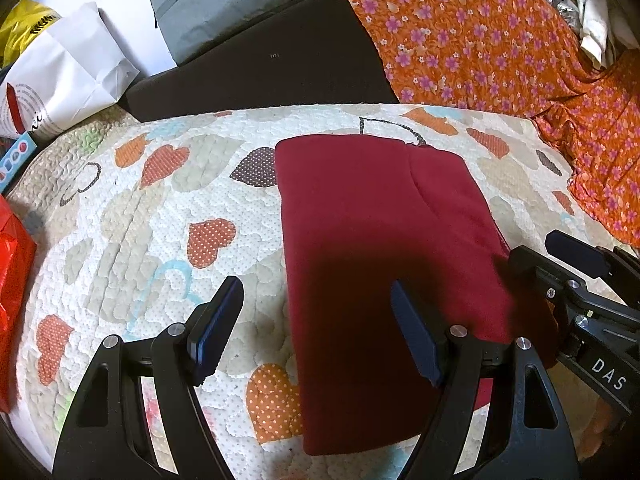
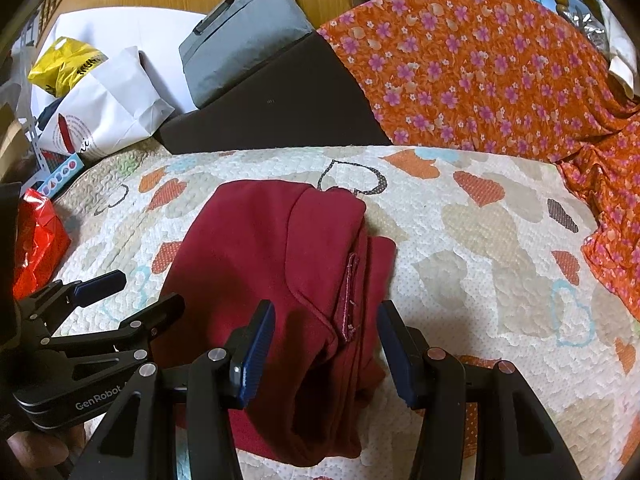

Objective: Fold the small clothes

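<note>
A dark red garment (image 1: 380,240) lies folded into a neat rectangle on the heart-print quilt (image 1: 160,208). My left gripper (image 1: 316,332) is open above its near left edge, one finger over the quilt, one over the cloth. My right gripper (image 2: 326,356) is open over the garment's (image 2: 280,260) near right side, where stacked folded edges and a seam show. It holds nothing. The right gripper also shows at the right of the left wrist view (image 1: 560,264), and the left gripper at the left of the right wrist view (image 2: 132,292).
An orange floral cloth (image 1: 500,40) drapes at the back right. A dark cushion (image 1: 280,64), a grey bag (image 1: 224,4) and white paper bags (image 1: 68,76) stand behind the quilt. A red foil packet (image 1: 12,280) lies at the left edge.
</note>
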`<state>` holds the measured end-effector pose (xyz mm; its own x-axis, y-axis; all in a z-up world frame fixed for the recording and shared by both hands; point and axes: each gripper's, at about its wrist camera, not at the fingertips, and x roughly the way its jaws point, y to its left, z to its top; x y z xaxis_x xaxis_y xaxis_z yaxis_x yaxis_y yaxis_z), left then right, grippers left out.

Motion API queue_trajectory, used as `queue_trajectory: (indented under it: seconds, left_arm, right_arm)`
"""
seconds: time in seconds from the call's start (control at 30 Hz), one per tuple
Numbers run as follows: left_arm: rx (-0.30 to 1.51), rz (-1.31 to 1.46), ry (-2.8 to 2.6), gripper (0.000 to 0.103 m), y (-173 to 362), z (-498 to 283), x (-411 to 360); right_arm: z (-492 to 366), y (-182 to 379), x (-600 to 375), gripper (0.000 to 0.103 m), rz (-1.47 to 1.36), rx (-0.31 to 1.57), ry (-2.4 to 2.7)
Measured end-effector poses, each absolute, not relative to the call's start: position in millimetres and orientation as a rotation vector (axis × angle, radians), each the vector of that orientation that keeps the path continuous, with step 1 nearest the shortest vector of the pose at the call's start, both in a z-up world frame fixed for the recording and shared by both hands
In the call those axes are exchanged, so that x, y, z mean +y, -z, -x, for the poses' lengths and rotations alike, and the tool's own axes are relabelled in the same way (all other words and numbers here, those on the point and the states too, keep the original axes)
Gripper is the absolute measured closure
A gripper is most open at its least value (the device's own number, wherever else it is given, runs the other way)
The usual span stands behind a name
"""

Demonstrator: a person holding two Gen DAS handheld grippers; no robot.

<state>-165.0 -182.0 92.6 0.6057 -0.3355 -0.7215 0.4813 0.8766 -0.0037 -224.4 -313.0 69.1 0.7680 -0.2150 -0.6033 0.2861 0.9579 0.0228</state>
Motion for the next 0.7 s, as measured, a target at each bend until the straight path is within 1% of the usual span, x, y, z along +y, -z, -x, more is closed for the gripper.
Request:
queue_trajectory:
  seconds: [0.7]
  left_arm:
    - [0.790, -0.213, 0.479, 0.027, -92.5, 163.6, -181.7]
  right_arm:
    - [224.3, -66.7, -314.0, 0.052, -0.128, 0.650, 0.271]
